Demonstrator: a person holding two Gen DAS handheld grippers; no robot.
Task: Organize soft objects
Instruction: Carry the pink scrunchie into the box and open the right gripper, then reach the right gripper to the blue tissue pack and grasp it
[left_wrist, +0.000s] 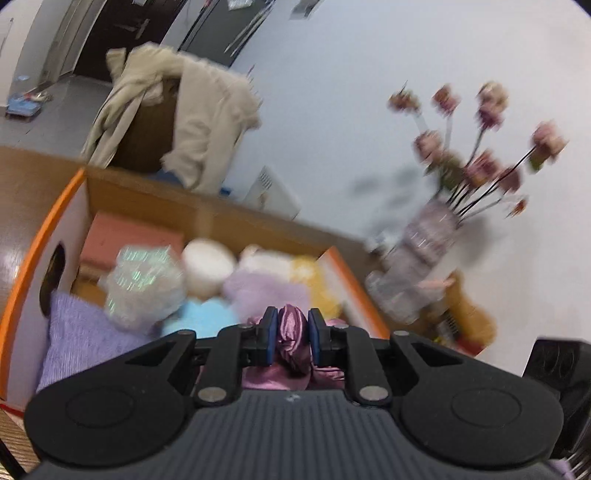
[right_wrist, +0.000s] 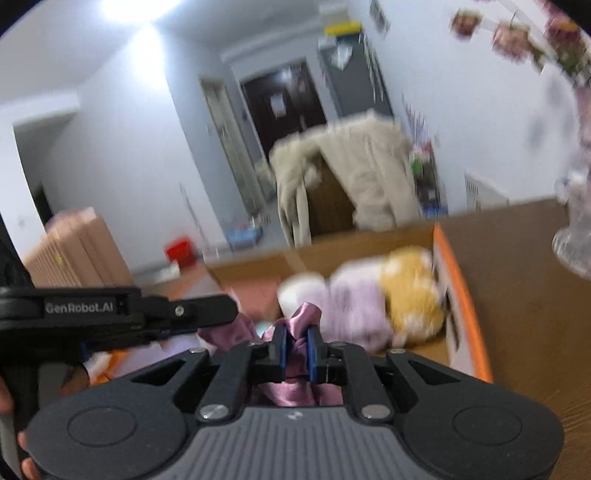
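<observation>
A shiny pink satin cloth (left_wrist: 291, 332) is pinched between the blue pads of my left gripper (left_wrist: 291, 334), which is shut on a bunched fold of it. My right gripper (right_wrist: 296, 349) is shut on another fold of the same satin cloth (right_wrist: 304, 317). Both grippers hang over the near end of an orange-edged cardboard box (left_wrist: 40, 236) that holds several soft things: a lilac knit cloth (left_wrist: 79, 332), an iridescent white plush (left_wrist: 142, 284), a cream round plush (left_wrist: 208, 264), a lilac fluffy piece (left_wrist: 264, 288) and a yellow plush (right_wrist: 412, 291). The left gripper's body (right_wrist: 140, 312) shows at the left of the right wrist view.
A glass vase with pink flowers (left_wrist: 421, 258) stands just right of the box on the wooden table (right_wrist: 524, 295). A chair draped with a beige coat (left_wrist: 199, 122) is behind the box. A black speaker (left_wrist: 557, 365) sits at the far right.
</observation>
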